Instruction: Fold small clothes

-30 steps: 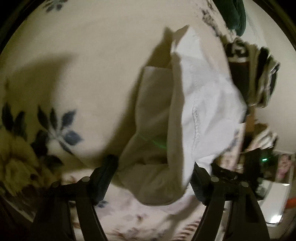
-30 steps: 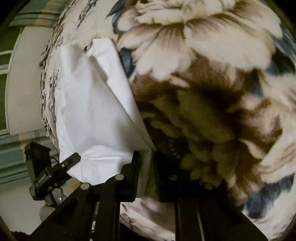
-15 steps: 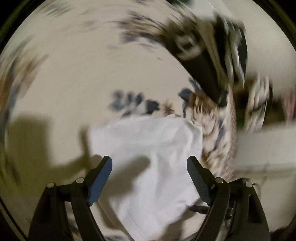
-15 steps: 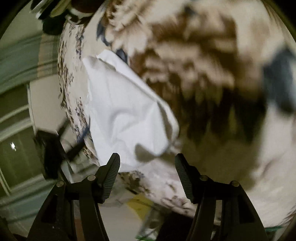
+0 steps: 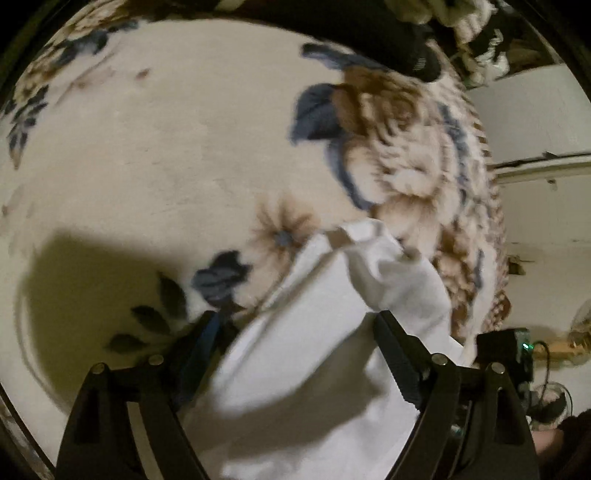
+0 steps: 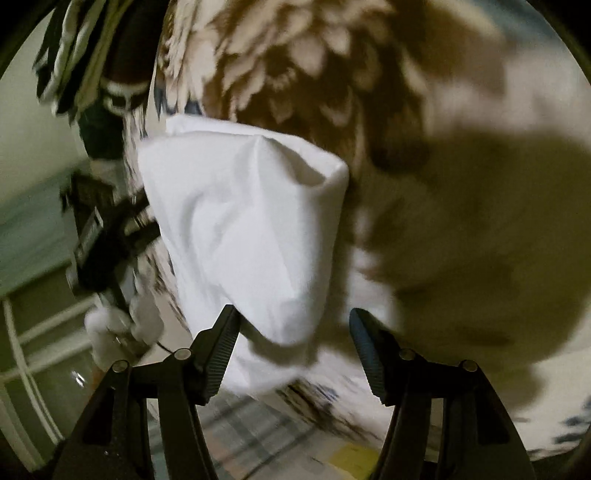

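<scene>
A small white garment (image 5: pixel 332 350) lies loosely folded on a flowered blanket (image 5: pixel 147 147) near the bed's edge. It also shows in the right wrist view (image 6: pixel 251 236), puffed up with a raised fold. My left gripper (image 5: pixel 295 328) is open, its fingers on either side of the garment's near part. My right gripper (image 6: pixel 293 325) is open and holds nothing, with the garment's near corner just ahead between the fingertips.
A pile of dark and patterned clothes (image 5: pixel 369 29) lies at the blanket's far side, also seen in the right wrist view (image 6: pixel 96 74). The blanket (image 6: pixel 406 110) drops off at the bed edge beside the garment. The other gripper (image 6: pixel 99 236) shows beyond the garment.
My right gripper has let go of the white garment and opened. The garment has dropped onto the blanket in a loose fold. Both grippers have swung around it.
</scene>
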